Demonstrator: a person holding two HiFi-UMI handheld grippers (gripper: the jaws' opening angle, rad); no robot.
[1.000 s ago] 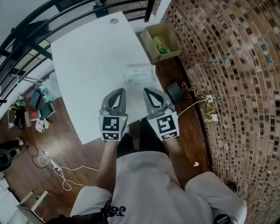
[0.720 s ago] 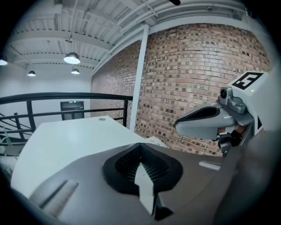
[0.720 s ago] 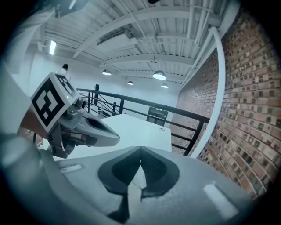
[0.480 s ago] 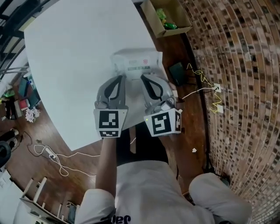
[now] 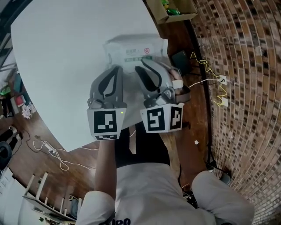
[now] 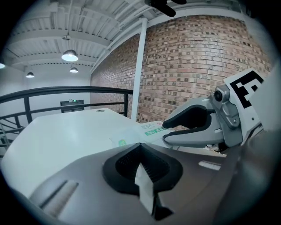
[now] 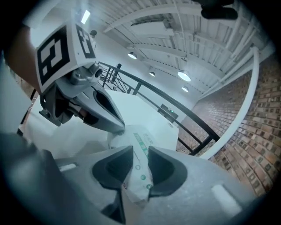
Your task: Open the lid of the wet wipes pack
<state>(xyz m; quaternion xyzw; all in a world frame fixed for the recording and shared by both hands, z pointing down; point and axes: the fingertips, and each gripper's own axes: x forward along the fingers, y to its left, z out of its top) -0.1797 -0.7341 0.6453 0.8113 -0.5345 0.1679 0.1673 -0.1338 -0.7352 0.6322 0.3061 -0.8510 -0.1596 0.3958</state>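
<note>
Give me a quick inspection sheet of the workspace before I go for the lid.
Surface: white table; small round object at its far end.
Job's things: wet wipes pack lying by the table's right edge; no flap seen raised.
Clutter: cardboard box on the floor beyond the table.
Tools: left tool, jaws together at the pack's near edge; right tool, jaws opening, pack's end between them.
Cables: yellow cable by the wall; white cable on the floor.
Surroundings: brick wall, wooden floor, black railing.
</note>
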